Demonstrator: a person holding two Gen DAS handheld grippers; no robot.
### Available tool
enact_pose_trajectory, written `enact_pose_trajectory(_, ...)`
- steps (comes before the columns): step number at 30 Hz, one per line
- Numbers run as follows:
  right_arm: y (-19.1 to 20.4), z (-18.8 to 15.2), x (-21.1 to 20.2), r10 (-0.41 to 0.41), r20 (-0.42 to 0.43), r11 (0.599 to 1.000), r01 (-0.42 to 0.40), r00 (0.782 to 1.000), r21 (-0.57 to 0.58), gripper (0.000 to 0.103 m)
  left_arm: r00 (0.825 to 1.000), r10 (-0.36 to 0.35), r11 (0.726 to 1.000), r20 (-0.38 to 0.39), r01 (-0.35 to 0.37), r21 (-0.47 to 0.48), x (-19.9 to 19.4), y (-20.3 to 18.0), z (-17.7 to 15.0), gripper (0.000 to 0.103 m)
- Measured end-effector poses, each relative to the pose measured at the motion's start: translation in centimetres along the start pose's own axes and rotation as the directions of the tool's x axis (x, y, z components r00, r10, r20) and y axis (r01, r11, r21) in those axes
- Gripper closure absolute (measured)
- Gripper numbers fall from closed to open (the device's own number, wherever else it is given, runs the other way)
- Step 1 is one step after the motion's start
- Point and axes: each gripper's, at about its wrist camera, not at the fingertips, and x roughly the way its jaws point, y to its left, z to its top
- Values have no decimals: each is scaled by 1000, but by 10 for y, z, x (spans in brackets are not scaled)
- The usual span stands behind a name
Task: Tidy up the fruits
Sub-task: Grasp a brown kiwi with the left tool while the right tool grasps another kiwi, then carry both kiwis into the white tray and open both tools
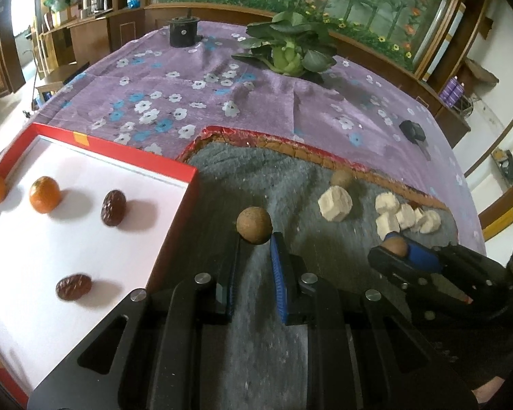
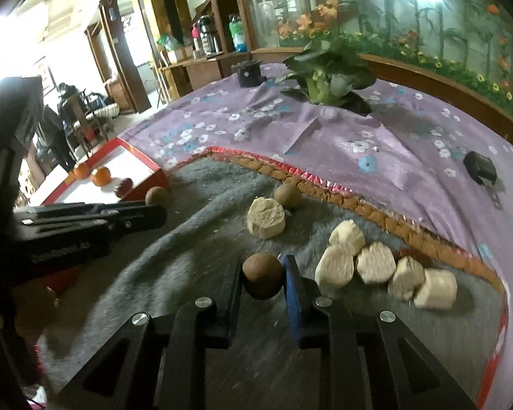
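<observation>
At the far left of the left wrist view a red-rimmed tray (image 1: 184, 167) with a white floor sits on the desk (image 1: 222, 102), which is covered by a purple flowered cloth (image 1: 174, 95). In the tray lie two orange fruits (image 1: 44, 194), one against the left rim and one just beside it, then two dark red wrinkled dates (image 1: 113, 207), one further back and one nearer the camera, all apart from each other.

Right of the tray a grey fuzzy mat (image 1: 256, 177) with an orange and red border lies over the cloth. The left gripper (image 1: 254, 239) has its jaws closed on a round brown fruit (image 1: 254, 224), held at their tips just off the tray's right rim.

Further right on the mat another brown ball (image 2: 287, 196) rests beside a pale cream chunk (image 2: 266, 218). A row of more cream chunks (image 2: 376, 263) runs along the mat's border, some touching one another.

In the right wrist view the right gripper (image 2: 264, 275) has its jaws pressed on a second round brown fruit (image 2: 262, 275), low over the mat and just left of the chunk row.

At the back of the desk stand a black cylinder (image 1: 184, 32) and, to its right, a leafy green plant (image 1: 290, 48). A small black object (image 1: 414, 133) lies on the cloth at the far right.
</observation>
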Motion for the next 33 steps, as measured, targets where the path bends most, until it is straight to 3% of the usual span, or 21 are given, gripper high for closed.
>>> enact_pose_trajectory(16,45,-20,-39,-4,57,1000,3,998,18,80,994,76,996,82,-79,38,-47,6,-29,86)
enact_pose_trajectory(33,119,-8,-31,69,50,993,-64,996,-101,80,978,171,985,122,-164,-60,-83,72,-44,86)
